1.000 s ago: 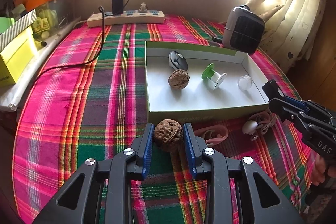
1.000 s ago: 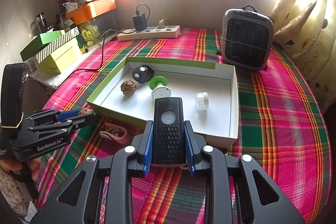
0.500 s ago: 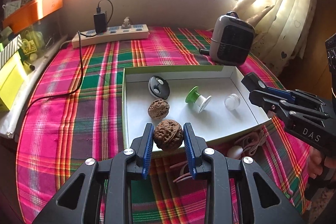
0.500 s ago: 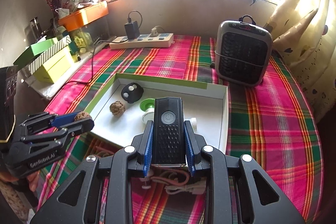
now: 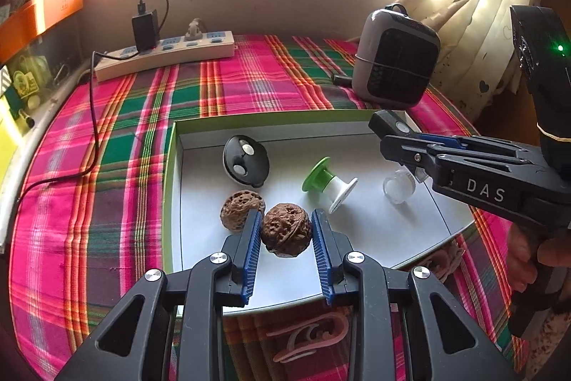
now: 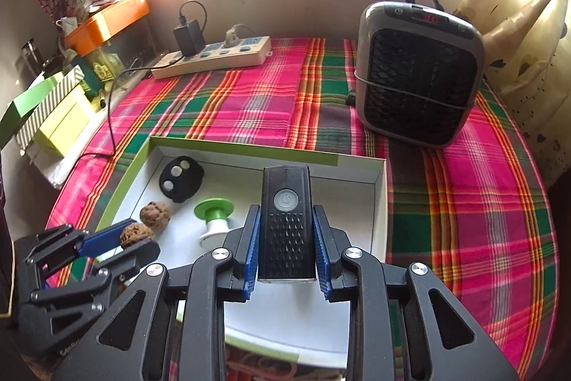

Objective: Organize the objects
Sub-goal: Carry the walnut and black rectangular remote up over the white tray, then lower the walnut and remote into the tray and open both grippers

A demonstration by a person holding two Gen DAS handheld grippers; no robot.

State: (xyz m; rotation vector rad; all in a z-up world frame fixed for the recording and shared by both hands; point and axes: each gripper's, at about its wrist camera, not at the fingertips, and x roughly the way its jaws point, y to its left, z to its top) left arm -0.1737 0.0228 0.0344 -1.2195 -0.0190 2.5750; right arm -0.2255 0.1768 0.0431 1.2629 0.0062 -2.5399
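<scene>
My left gripper [image 5: 285,224] is shut on a brown walnut [image 5: 285,230] and holds it over the near left part of the white, green-edged box [image 5: 175,145]. My right gripper [image 6: 285,224] is shut on a black bike light [image 6: 286,220] over the box's right half [image 6: 379,188]. The right gripper also shows in the left wrist view [image 5: 392,136], and the left gripper with its walnut in the right wrist view [image 6: 134,240]. In the box lie a second walnut [image 5: 239,209], a black key fob [image 5: 245,160], a green and white spool [image 5: 327,184] and a small clear jar [image 5: 399,186].
A grey heater [image 6: 417,74] stands behind the box at the right. A power strip with a charger [image 5: 167,50] lies at the back. Pink clips [image 5: 310,334] and a cord lie on the plaid cloth in front of the box. Yellow and green boxes [image 6: 53,116] stand at the left.
Both grippers have moved forward over the box with their loads. The walnut went from the cloth in front of the box to above its floor beside the other walnut.
</scene>
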